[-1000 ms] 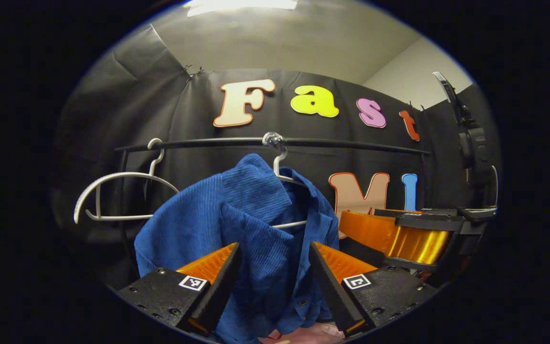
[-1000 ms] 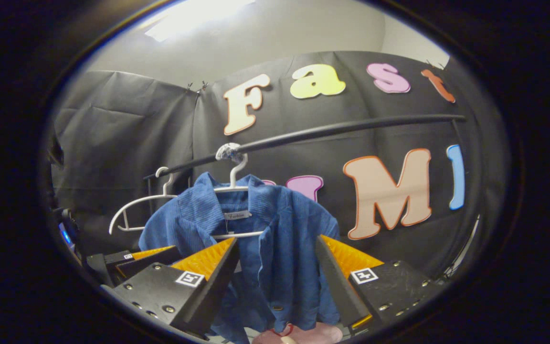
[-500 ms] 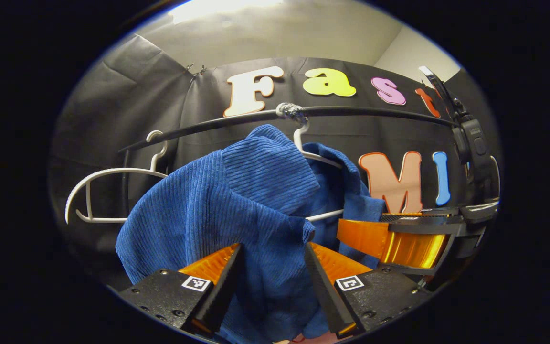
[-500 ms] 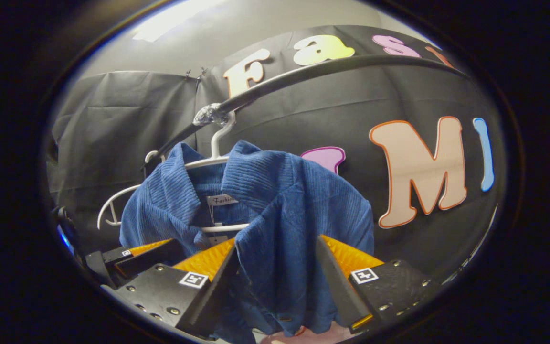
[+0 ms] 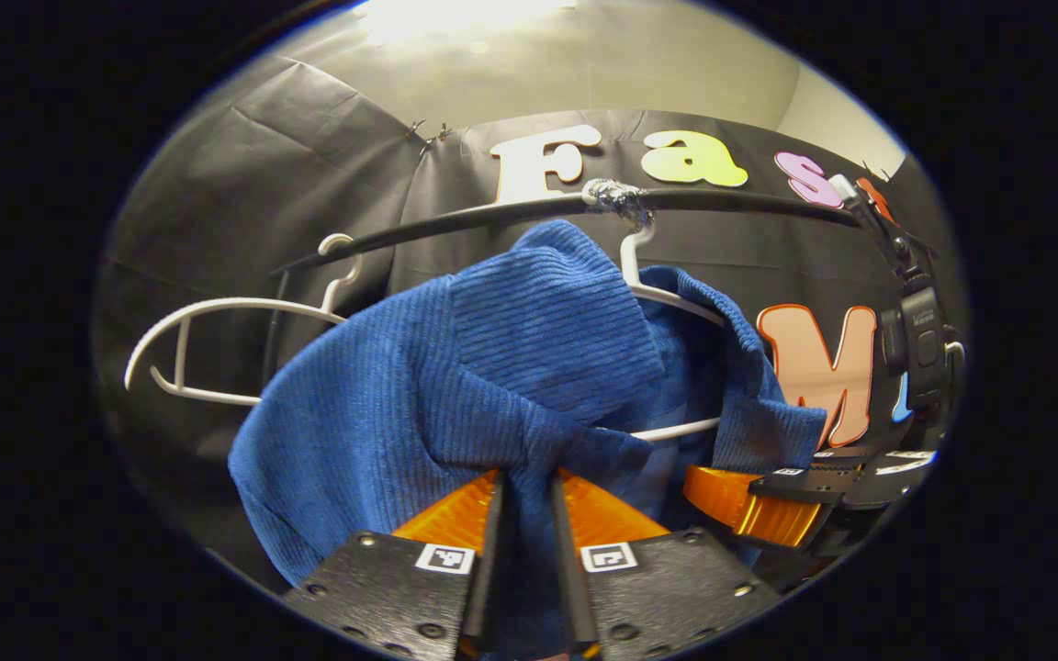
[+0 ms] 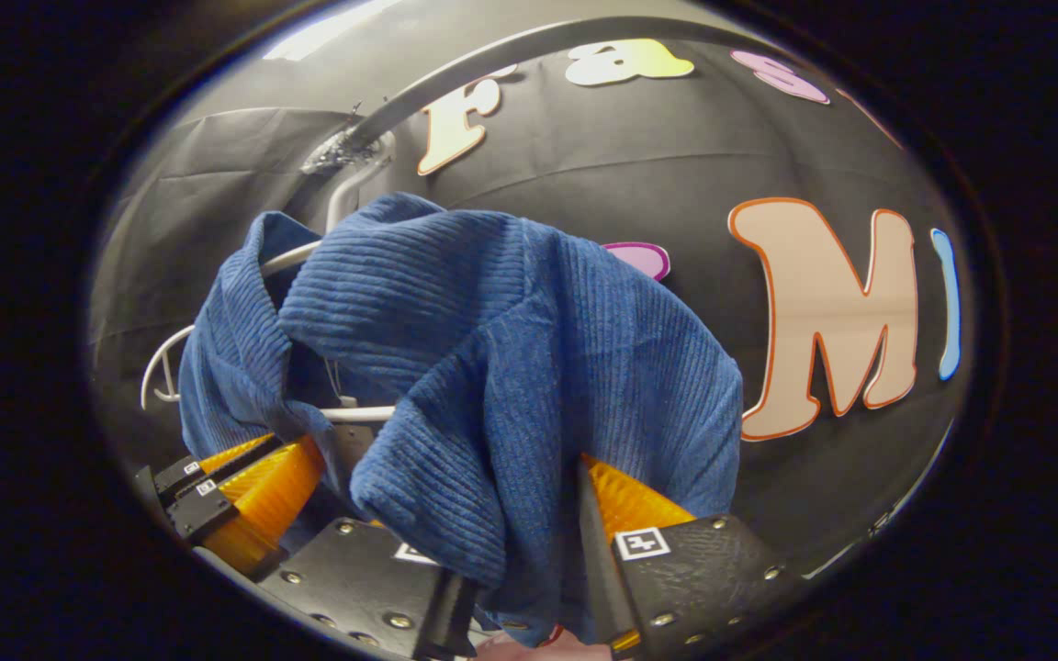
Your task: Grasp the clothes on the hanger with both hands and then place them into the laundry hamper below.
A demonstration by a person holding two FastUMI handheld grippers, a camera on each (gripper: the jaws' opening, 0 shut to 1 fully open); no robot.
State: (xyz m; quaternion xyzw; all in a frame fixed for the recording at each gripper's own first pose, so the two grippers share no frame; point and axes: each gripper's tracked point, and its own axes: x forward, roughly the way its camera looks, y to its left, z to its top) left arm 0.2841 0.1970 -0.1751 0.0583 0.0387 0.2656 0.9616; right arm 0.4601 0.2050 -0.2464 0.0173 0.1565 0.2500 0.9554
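Your left gripper (image 5: pixel 526 500) pinches a fold of the blue corduroy shirt (image 5: pixel 455 386), which hangs on a white plastic hanger (image 5: pixel 667 298) from the black rail (image 5: pixel 455 216). Your right gripper (image 6: pixel 529 514) straddles the shirt's other shoulder, jaws seemingly pressed on the cloth, one finger half-hidden.
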